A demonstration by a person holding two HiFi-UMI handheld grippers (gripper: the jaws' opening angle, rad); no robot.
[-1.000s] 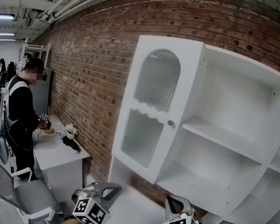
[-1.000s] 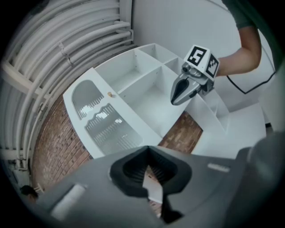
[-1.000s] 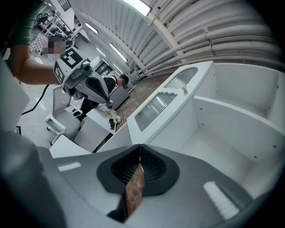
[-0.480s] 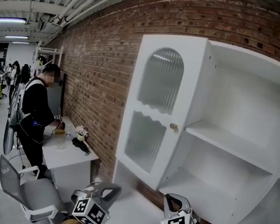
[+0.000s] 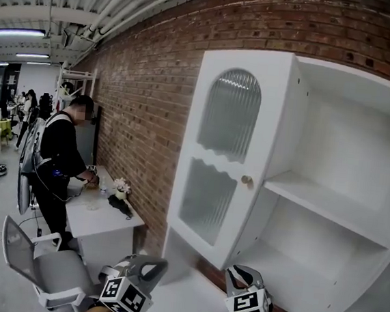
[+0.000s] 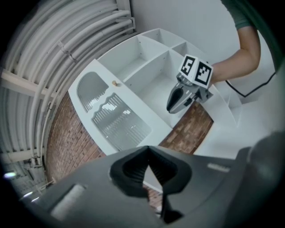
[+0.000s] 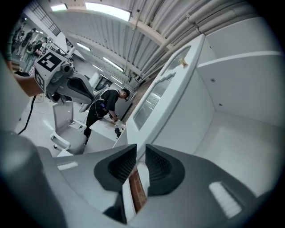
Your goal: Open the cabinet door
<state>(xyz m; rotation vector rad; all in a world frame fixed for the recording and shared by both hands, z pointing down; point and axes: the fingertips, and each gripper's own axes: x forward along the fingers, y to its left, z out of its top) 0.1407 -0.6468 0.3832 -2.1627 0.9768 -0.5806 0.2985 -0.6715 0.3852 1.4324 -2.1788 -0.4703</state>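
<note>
The left gripper (image 5: 151,266) hangs below and left of the cabinet door (image 5: 226,155), much where it was a second ago, its fingers together on nothing. The door itself has not swung further. It stands wide open, ribbed panes facing the room, with its knob (image 5: 247,181) on the edge towards the shelves.

The real change is at the right gripper (image 5: 240,275), just under the door's lower corner. It was pinched shut a second ago and its jaws are now opening. Nothing sits between the pads (image 7: 122,167); only the door's edge and a strip of brick show beyond the gap. With the shelves (image 5: 327,206) right of the door fully bared, the task looks as good as done. The parting jaws read as a let-go, not a fresh grab.

Far left of the door, a person (image 5: 61,159) bends over a white desk (image 5: 100,218), with a grey chair (image 5: 40,267) nearer the camera. A brick wall (image 5: 145,106) runs behind the door, and a white counter (image 5: 188,295) lies beneath it.
</note>
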